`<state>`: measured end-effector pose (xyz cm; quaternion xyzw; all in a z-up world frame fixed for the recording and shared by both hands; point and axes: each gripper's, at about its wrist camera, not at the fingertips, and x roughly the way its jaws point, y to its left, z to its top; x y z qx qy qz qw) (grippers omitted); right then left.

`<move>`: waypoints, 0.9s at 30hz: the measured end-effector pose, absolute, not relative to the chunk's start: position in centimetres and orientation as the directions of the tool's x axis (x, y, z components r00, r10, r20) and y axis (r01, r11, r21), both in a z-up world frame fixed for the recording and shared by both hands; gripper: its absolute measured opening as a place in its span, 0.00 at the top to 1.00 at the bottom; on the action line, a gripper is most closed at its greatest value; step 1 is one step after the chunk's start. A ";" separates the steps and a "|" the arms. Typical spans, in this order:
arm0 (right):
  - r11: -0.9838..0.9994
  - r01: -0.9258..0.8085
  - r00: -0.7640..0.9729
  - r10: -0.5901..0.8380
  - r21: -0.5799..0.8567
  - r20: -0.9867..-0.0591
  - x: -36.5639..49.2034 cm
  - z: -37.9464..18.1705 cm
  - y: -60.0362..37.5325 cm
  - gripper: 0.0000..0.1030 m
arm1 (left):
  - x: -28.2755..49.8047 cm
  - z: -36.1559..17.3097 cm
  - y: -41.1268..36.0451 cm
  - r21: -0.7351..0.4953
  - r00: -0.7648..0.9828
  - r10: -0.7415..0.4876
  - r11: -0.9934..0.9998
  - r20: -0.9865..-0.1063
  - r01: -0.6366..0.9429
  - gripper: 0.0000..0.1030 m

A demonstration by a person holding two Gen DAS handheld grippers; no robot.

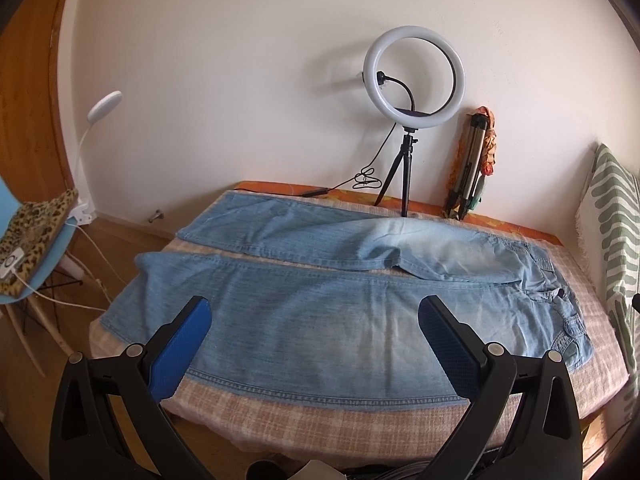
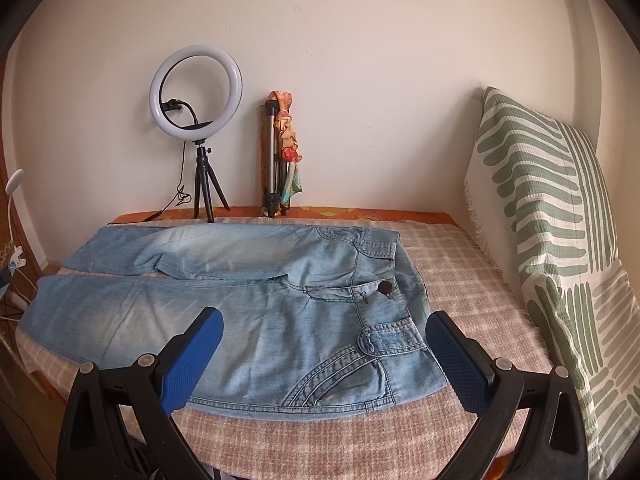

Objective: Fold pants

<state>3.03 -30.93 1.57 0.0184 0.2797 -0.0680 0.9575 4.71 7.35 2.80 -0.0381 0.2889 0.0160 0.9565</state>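
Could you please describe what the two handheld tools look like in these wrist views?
Both look alike. The left tool and the right tool each have a black plastic frame with triangular cut-outs, and two fingers faced with blue textured pads. Round silver pivot pins sit at the finger joints. No hands, sleeves or markings show.

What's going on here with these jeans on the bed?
A person holds a gripper in each hand over a pair of light blue jeans spread flat on a checked blanket. The left gripper hovers open over the near leg, the right gripper open over the waist end. Neither has hold of the fabric, and no fold has been made yet.
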 end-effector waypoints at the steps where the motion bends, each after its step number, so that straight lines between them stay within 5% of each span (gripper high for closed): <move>1: 0.992 0.129 0.838 -0.108 0.002 -0.535 3.3 2.1 -31.2 0.01 | 5.3 3.4 8.0 -0.054 0.834 0.016 0.997 -0.551 -0.055 0.00; 8: 1.000 0.020 0.852 -0.027 -0.018 -0.523 7.6 6.4 -33.0 0.01 | 10.4 6.3 10.9 0.046 0.830 0.071 0.997 -0.553 -0.056 0.06; 15: 0.990 -0.126 0.815 0.070 -0.058 -0.576 15.5 9.2 -32.7 0.01 | 17.4 7.8 13.9 -0.025 0.791 0.022 0.999 -0.612 -0.047 0.15; 27: 0.941 -0.339 0.655 0.240 0.005 -0.716 33.0 4.4 -28.3 0.21 | 28.9 4.2 14.5 -0.057 0.691 -0.015 0.998 -0.723 -0.038 0.30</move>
